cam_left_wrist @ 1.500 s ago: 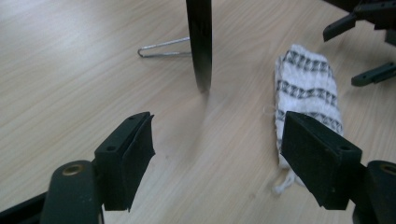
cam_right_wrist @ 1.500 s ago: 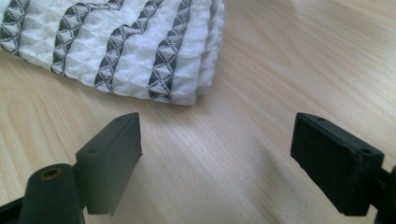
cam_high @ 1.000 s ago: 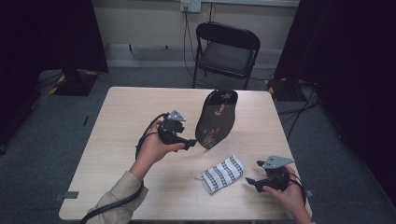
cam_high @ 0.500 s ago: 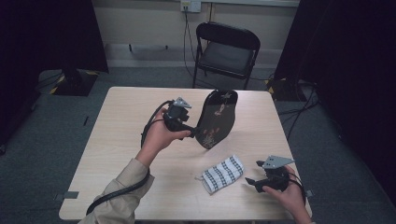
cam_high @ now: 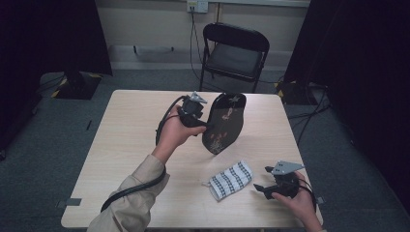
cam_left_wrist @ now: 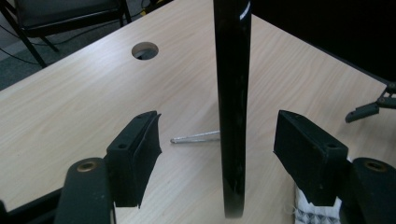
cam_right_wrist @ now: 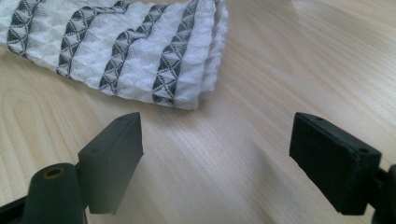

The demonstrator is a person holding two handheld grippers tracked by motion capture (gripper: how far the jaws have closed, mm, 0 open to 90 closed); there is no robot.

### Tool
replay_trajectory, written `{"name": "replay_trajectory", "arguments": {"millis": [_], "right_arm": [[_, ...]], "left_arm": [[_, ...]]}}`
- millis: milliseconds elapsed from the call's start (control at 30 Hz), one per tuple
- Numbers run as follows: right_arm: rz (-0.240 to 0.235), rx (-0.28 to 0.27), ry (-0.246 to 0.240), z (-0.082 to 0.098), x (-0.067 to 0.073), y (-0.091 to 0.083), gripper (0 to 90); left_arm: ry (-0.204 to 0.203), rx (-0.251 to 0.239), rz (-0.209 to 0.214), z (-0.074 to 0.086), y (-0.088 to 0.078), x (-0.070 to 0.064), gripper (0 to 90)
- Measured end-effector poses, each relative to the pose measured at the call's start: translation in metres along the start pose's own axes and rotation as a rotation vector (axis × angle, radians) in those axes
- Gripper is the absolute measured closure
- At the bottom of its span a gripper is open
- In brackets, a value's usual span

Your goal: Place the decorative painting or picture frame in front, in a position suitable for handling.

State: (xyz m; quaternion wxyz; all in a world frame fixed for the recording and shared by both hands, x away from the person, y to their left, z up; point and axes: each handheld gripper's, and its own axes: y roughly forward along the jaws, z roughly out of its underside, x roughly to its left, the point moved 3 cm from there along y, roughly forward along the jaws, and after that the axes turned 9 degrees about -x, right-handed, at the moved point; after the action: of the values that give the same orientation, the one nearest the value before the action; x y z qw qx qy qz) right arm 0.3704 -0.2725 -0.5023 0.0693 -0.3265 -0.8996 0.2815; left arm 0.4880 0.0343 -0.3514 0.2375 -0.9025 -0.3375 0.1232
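A black oval board with a flower pattern stands tilted on the table, propped by a thin metal rod. My left gripper is at its left rim. In the left gripper view the board's thin edge stands between the open jaws, with a gap on each side; the jaws have just been closing. A folded white cloth with dark stripes lies near the front. My right gripper rests just right of it, open, the cloth lying ahead of its empty jaws.
The wooden table has a round cable hole. A black folding chair stands behind the far edge. Dark curtains hang on both sides. The right gripper shows at the right of the left gripper view.
My left hand has risen and moved farther back along the board's left rim. The board, the cloth and the right hand have stayed put.
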Motion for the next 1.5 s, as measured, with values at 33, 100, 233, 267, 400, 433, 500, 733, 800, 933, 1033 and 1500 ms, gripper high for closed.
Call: {"name": "replay_trajectory", "arguments": {"millis": [33, 100, 233, 267, 400, 433, 500, 733, 800, 933, 1033, 1500], "right_arm": [[0.0, 0.001, 0.0, 0.0, 0.0, 0.0, 17.2], [-0.002, -0.001, 0.001, 0.0, 0.0, 0.0, 17.2], [-0.002, 0.0, 0.001, 0.0, 0.0, 0.0, 17.2], [-0.002, -0.001, -0.001, 0.0, 0.0, 0.0, 17.2], [-0.003, -0.004, -0.002, -0.001, 0.0, 0.0, 17.4], [-0.004, -0.005, -0.002, -0.001, 0.0, 0.0, 17.4], [-0.006, -0.006, -0.004, -0.001, 0.0, -0.001, 17.5], [-0.008, -0.015, -0.003, -0.001, -0.001, -0.001, 17.7], [-0.01, -0.013, -0.001, -0.001, -0.001, -0.001, 17.9], [-0.01, -0.01, -0.007, -0.003, 0.0, -0.001, 18.1], [-0.011, -0.016, -0.013, -0.004, 0.0, -0.001, 18.2], [-0.009, -0.017, -0.016, -0.003, -0.001, -0.002, 18.8]], "left_arm": [[0.0, 0.0, -0.003, -0.002, 0.001, 0.0, 31.5], [0.003, 0.003, -0.009, -0.005, 0.002, 0.0, 33.0], [0.025, 0.002, -0.023, -0.01, 0.005, 0.001, 37.6], [0.035, -0.003, -0.019, -0.011, 0.005, 0.001, 38.5], [0.04, -0.002, -0.004, -0.017, 0.008, -0.003, 42.3], [0.045, -0.005, -0.001, -0.019, 0.008, -0.003, 42.9], [0.047, -0.008, -0.003, -0.021, 0.009, -0.004, 44.1], [0.032, -0.015, 0.006, -0.028, 0.015, -0.006, 51.2], [0.023, -0.008, 0.001, -0.029, 0.015, -0.006, 54.7], [0.004, -0.002, 0.006, -0.034, 0.018, -0.007, 59.5], [-0.008, 0.002, 0.005, -0.035, 0.021, -0.007, 61.2], [-0.074, 0.006, 0.023, -0.037, 0.03, -0.005, 79.9]]}}
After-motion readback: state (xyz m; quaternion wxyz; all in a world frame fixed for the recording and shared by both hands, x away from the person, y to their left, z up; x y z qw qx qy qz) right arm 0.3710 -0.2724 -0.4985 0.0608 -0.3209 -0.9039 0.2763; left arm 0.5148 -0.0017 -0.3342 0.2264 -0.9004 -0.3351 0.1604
